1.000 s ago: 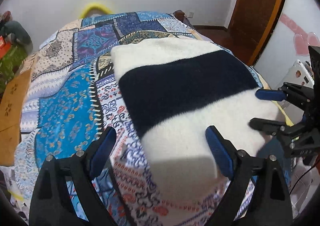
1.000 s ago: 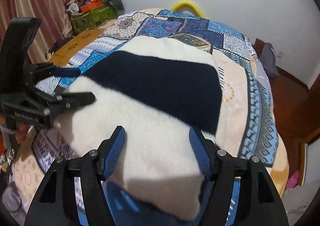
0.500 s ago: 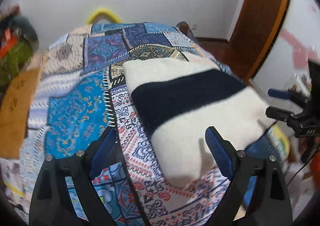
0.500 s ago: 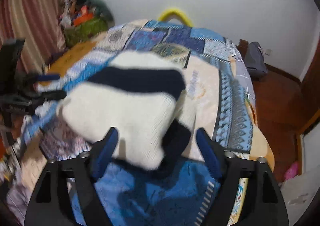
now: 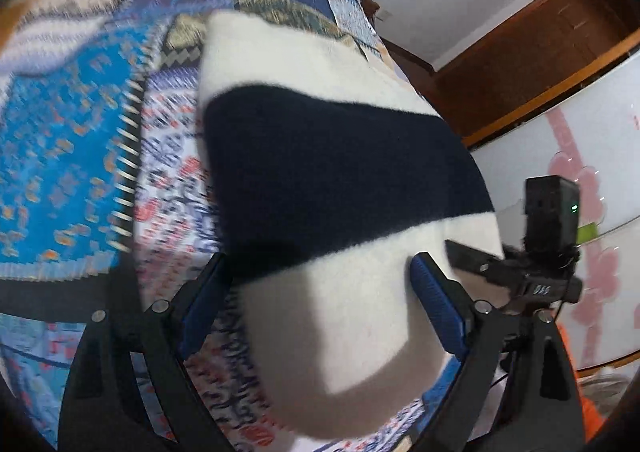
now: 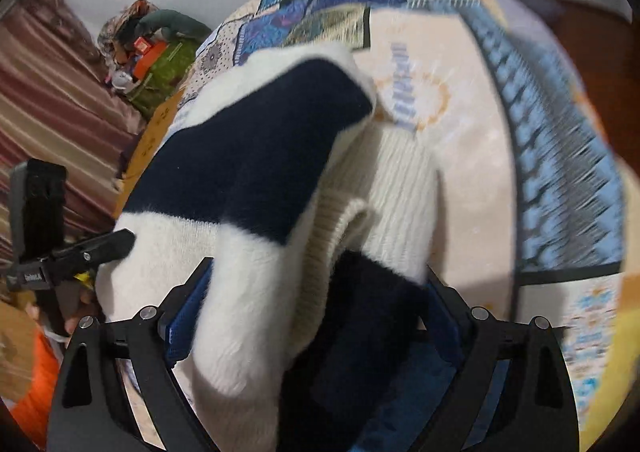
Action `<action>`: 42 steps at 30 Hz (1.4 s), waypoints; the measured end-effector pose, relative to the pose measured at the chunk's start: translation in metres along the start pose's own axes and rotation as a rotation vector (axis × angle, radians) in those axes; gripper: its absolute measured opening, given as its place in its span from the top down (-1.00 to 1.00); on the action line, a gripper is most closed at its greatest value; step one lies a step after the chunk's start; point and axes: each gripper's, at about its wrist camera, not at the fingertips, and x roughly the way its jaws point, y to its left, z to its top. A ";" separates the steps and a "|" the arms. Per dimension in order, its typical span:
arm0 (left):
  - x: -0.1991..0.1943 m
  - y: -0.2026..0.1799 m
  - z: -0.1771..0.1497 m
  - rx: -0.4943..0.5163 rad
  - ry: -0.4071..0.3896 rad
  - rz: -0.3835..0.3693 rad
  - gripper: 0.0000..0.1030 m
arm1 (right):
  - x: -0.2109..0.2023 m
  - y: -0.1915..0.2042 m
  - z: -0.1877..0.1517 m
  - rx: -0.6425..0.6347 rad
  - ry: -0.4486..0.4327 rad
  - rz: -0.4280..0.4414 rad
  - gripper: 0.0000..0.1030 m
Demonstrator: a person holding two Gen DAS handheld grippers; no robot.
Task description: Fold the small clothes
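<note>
On the patterned bed [image 5: 72,155], the fuzzy sweater [image 5: 340,155] looks soft and floppy; grab its near corners. Left gripper [image 5: 320,300] jaws are wide apart; right gripper [image 6: 316,316] jaws are opening around the sweater.

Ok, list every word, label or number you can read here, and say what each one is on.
"DAS": white print on the right claw, barely legible; its jaws are opening with the sweater between them.
Label on the left claw: too blurred to read.
Blue lettering on the bedspread: blurred, unreadable.
Nothing else.
</note>
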 end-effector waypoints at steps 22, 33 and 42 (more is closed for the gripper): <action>-0.139 -0.007 -0.008 0.150 -0.278 0.089 -0.08 | -0.031 0.107 0.011 -0.182 -0.151 -0.006 0.12; -0.147 0.102 -0.008 0.010 -0.248 0.125 -0.08 | 0.047 0.165 0.025 -0.228 -0.058 0.018 0.12; -0.101 0.178 -0.026 -0.128 -0.181 0.040 -0.38 | 0.098 0.154 0.030 -0.223 0.028 -0.024 -0.15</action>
